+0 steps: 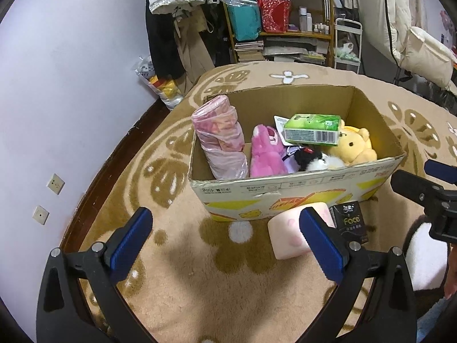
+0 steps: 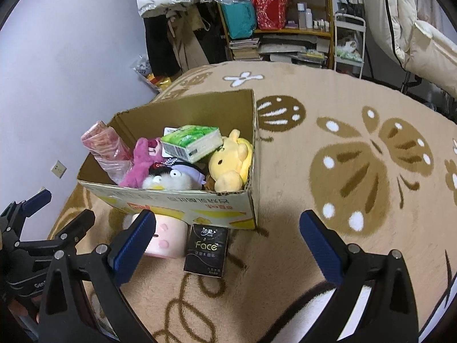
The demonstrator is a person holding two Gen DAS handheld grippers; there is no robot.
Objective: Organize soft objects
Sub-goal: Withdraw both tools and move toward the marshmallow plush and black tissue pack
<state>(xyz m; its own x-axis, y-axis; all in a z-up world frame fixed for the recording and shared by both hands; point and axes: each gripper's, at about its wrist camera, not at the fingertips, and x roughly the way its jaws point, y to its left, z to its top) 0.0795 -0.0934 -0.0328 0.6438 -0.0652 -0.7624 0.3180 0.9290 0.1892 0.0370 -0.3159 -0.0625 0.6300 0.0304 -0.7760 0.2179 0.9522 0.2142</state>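
Blue-padded left gripper [image 1: 225,245] hangs low over the carpet [image 1: 182,294], jaws spread wide, nothing between them. Right gripper [image 2: 227,244] likewise wide and empty; its right finger [image 2: 322,245] is over bare carpet.

Just beyond both, touching or nearly touching the near wall of the cardboard box [image 1: 285,188], lie two items on the carpet: a pale pink soft block [image 2: 168,240], possibly a cushion or squishy toy, and beside it a black "Face" tissue pack [image 2: 207,248], flat, label up.

Inside the box: pink roll in clear plastic [image 1: 220,137] leaning in the left corner; pink plush toy [image 1: 265,151] next to it; black-and-white plush [image 2: 168,178] at the near wall; yellow bear plush [image 2: 231,160] in the right corner; green tissue pack [image 1: 312,130] resting tilted on top of the plush toys.

Wooden shelf [image 1: 288,33] with bags and books stands past the carpet's far edge.
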